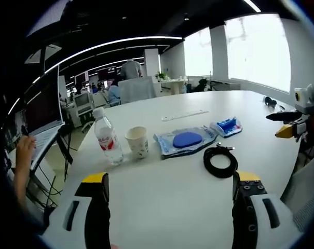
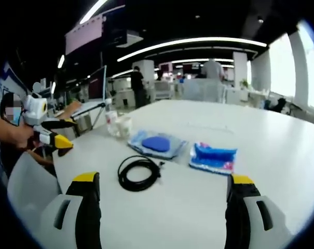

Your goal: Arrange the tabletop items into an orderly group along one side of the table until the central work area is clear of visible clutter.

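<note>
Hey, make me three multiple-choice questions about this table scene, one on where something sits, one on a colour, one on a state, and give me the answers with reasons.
1. What stands right beside the water bottle?
A. the paper cup
B. the black cable
C. a laptop

2. What colour is the oval object inside the clear bag?
A. red
B. blue
C. green

3. How do the jaws of the left hand-held gripper stand?
A. shut on the cable
B. shut on the cup
C. open, holding nothing

Answers:
1 A: in the left gripper view the cup stands next to the bottle, while the coiled cable lies apart, nearer the camera.
2 B: the oval shows blue through the bag in both views.
3 C: the two jaws rise far apart with bare white table between them.
</note>
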`<state>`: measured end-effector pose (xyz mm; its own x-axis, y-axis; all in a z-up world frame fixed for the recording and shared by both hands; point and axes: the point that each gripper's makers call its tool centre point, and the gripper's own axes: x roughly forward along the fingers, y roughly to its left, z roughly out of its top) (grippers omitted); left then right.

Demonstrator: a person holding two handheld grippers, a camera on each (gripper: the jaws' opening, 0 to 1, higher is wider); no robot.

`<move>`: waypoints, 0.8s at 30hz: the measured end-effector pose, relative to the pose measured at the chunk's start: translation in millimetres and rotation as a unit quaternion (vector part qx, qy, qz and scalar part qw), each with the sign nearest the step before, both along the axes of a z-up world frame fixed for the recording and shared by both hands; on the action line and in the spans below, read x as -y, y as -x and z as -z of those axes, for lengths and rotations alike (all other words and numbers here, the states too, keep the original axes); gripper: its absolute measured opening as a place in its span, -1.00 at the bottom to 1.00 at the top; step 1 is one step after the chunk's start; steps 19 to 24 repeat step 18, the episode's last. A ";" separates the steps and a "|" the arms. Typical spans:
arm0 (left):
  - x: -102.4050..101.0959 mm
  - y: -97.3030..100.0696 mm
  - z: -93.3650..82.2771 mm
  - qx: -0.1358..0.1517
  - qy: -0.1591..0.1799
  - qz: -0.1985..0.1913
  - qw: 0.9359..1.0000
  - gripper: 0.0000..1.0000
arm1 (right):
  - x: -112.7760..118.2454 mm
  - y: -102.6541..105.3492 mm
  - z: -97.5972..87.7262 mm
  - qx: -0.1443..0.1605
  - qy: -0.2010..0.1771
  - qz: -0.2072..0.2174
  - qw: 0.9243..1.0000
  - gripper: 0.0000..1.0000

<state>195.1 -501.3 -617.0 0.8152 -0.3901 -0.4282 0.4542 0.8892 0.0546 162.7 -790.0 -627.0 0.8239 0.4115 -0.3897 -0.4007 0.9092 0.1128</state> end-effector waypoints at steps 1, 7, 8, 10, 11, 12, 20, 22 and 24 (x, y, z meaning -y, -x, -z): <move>-0.2 0.6 0.2 0.000 -0.001 -0.001 1.000 0.97 | -0.1 0.6 0.8 -0.003 -0.003 0.000 1.000 0.99; 1.1 5.3 1.6 -0.005 0.004 0.001 1.000 0.97 | 0.0 6.4 2.4 -0.007 -0.005 0.003 1.000 0.99; 0.7 5.5 1.5 -0.004 0.004 0.001 1.000 0.97 | -0.7 7.3 2.7 -0.008 -0.009 0.003 1.000 0.99; 0.1 6.0 -0.1 -0.002 0.006 -0.001 1.000 0.97 | -0.9 7.9 1.5 -0.005 -0.011 0.003 1.000 0.99; 0.1 6.2 -0.6 -0.001 0.007 -0.002 1.000 0.97 | -0.3 8.4 1.2 -0.004 -0.008 0.004 1.000 0.99; 0.3 6.5 -0.6 -0.001 0.009 -0.002 1.000 0.97 | 0.1 8.8 2.1 -0.006 -0.006 0.004 1.000 0.99; 0.3 10.2 2.6 -0.003 0.004 0.002 1.000 0.97 | 0.2 9.0 -2.0 0.006 -0.009 0.001 1.000 0.99; 0.3 10.2 2.6 -0.003 0.004 0.002 1.000 0.97 | 0.2 9.0 -2.0 0.006 -0.009 0.001 1.000 0.99; 0.3 10.2 2.6 -0.003 0.004 0.002 1.000 0.97 | 0.2 9.0 -2.0 0.006 -0.009 0.001 1.000 0.99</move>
